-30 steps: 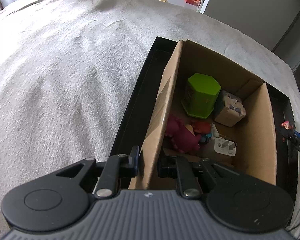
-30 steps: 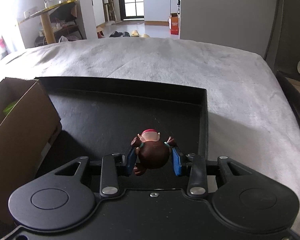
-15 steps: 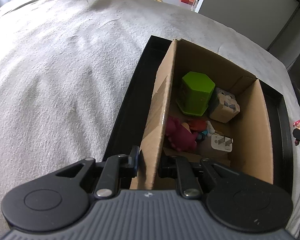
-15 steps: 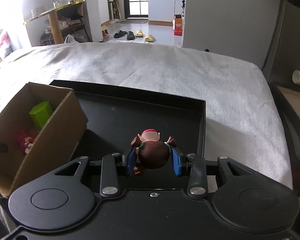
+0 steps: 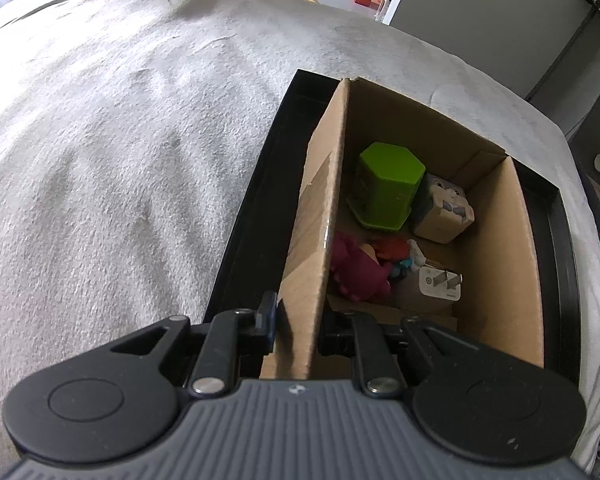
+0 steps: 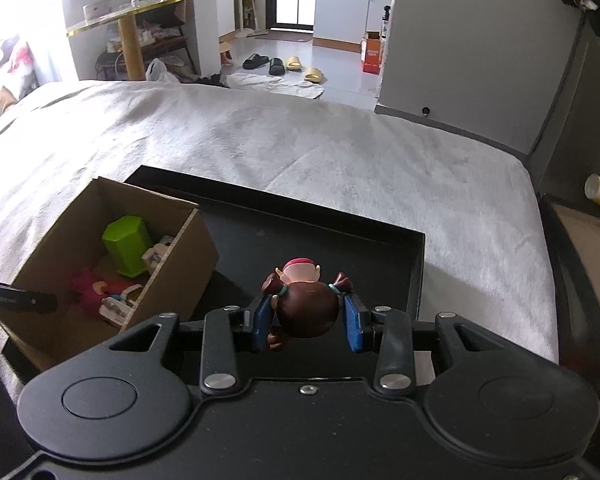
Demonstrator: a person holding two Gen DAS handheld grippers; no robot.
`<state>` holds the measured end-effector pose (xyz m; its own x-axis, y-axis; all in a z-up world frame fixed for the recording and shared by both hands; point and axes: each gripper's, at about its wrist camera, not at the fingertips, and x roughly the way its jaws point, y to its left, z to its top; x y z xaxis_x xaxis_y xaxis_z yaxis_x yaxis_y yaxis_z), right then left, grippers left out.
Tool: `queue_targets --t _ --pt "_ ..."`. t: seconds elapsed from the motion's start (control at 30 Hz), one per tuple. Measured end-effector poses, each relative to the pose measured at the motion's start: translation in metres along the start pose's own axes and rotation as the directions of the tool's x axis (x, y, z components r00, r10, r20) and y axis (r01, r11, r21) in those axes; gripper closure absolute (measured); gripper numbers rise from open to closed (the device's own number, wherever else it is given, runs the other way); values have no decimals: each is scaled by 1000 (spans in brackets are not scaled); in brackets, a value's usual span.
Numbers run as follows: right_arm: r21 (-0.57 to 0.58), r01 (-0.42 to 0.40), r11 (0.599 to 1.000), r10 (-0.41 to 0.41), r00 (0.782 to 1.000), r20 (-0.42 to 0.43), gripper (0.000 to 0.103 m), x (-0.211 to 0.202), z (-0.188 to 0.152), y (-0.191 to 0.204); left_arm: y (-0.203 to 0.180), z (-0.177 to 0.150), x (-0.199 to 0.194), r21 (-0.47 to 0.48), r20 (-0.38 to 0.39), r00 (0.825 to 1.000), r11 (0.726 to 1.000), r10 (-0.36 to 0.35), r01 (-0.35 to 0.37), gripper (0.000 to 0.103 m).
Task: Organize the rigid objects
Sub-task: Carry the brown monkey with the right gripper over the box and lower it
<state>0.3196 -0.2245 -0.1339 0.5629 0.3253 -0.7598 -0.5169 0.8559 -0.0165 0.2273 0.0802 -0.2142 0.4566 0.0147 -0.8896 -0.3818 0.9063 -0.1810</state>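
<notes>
Spreading across both views is a bed under a pale grey fleece blanket, and on it a shallow black tray is set, with an open cardboard box standing in the tray's left part. Beyond the bed a tiled floor with slippers, a white cabinet and a yellow-legged side table are seen.

The box is pinched by the left gripper: its jaws are closed on the near end of the box's left wall, one finger outside and one inside, so the box is judged to be steadied for a drop. Inside it a green hexagonal container, a small carton with a grey cartoon face, a magenta toy and a white plug adapter are already lying.

A small doll with brown pigtails and a red cap is gripped by the right gripper, its blue-padded jaws closed on the two sides of the round head, the face turned away from the camera. The doll is held above the bare black floor of the tray, clear of it.

From these jaws the box opening lies to the left and slightly forward, well apart still, with the box's right wall standing between. A move leftward, high enough to pass that wall, is judged to be called for before the doll can be released among the other toys.
</notes>
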Motion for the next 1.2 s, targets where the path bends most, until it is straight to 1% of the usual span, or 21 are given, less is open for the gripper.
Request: queue_targets --t 0.13,0.33,0.57,0.7,0.87,1.0,1.2 --pt "-19 1 1000 -1 1000 -13 66 -5 7 10 3 0 0 -11 1 1000 1000 -16 16 85" --pt "-57 -20 998 18 999 -33 66 -10 16 31 5 0 0 -11 3 1000 1000 -27 27 84" --pt "-126 -58 990 52 997 -58 66 -12 28 61 8 -2 -2 -9 11 999 999 -35 35 84" --pt "-158 -98 983 89 994 -65 66 -11 38 82 9 -2 -2 -5 14 999 999 -42 42 84" --pt "-205 -133 970 118 989 -87 66 -1 45 109 11 -2 -1 -5 15 998 998 -56 56 83" --pt "-222 -147 964 126 986 -108 66 7 47 123 12 -3 -1 -3 16 998 998 -63 63 83" --pt "-230 -143 963 111 983 -146 66 23 44 135 12 -3 -1 6 19 998 998 -67 67 83"
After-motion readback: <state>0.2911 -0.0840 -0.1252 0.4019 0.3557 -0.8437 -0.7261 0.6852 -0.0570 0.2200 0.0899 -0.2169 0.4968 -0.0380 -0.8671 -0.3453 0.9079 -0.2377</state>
